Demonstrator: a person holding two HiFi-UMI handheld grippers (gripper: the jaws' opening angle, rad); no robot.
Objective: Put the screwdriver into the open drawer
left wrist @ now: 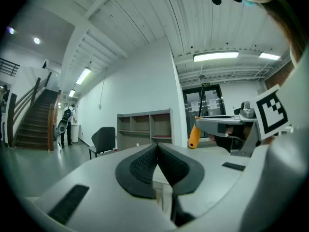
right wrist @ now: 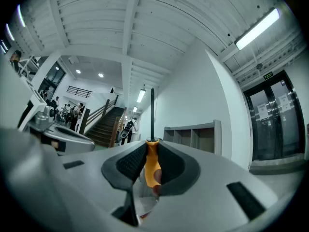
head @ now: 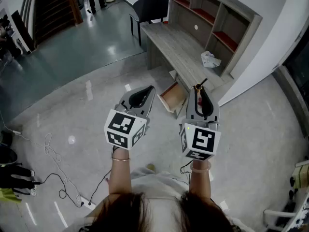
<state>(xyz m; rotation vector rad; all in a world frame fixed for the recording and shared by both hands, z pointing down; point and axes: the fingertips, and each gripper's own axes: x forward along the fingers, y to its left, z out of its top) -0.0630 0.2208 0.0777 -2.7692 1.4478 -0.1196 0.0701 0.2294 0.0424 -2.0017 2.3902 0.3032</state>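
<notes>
My right gripper [head: 198, 89] is shut on the screwdriver [right wrist: 152, 158], whose orange handle sits between the black pads [right wrist: 129, 164] while its dark shaft points upward. In the head view the screwdriver [head: 199, 85] sticks out past the jaws, just right of the open drawer [head: 173, 97]. That drawer hangs out of the grey desk [head: 182, 53], showing a pale wood bottom. My left gripper [head: 151, 89] is shut with nothing in it, held left of the drawer. The left gripper view shows the orange handle [left wrist: 194, 137] in the right gripper off to the right.
A shelf unit [head: 217, 21] stands on the desk with a crumpled white cloth [head: 210, 59] beside it. A dark chair [head: 150, 8] sits at the desk's far end. Cables [head: 53, 164] lie on the floor at left. Stairs [left wrist: 33, 120] and a person [left wrist: 64, 125] are far left.
</notes>
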